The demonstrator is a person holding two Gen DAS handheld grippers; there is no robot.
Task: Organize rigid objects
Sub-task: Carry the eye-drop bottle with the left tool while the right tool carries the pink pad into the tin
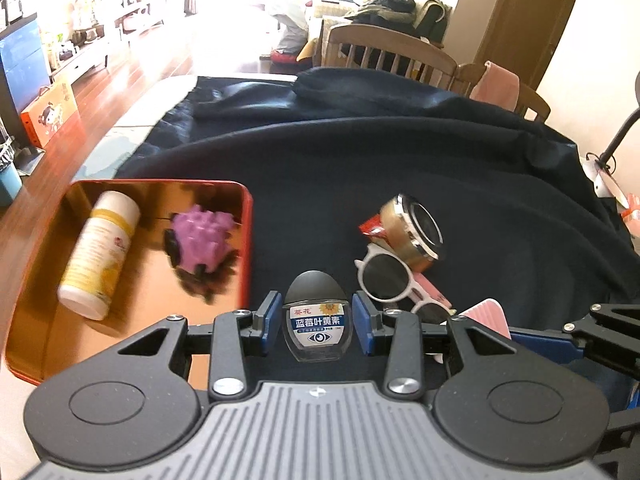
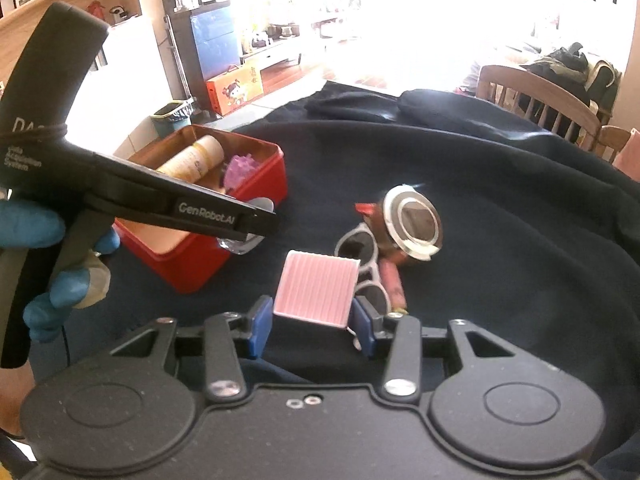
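Observation:
My left gripper (image 1: 316, 322) is shut on a small eye-drop bottle (image 1: 317, 320) with a dark cap, just right of the red tin box (image 1: 247, 240). The box holds a white bottle (image 1: 100, 256) and a purple spiky toy (image 1: 202, 238). My right gripper (image 2: 310, 322) is shut on a pink ribbed square case (image 2: 318, 288), held above the dark cloth. White-framed sunglasses (image 1: 384, 276), a gold round tin (image 1: 416, 232) and a pink tube (image 2: 392, 284) lie together on the cloth. In the right wrist view the left gripper (image 2: 240, 240) sits by the box (image 2: 200, 264).
A dark blue cloth (image 1: 400, 160) covers the table. Wooden chairs (image 1: 392, 52) stand at the far edge. A lamp arm (image 1: 616, 144) is at the right. A gloved hand (image 2: 48, 272) holds the left gripper handle. A bin (image 2: 172, 120) and an orange carton (image 2: 236, 90) stand on the floor.

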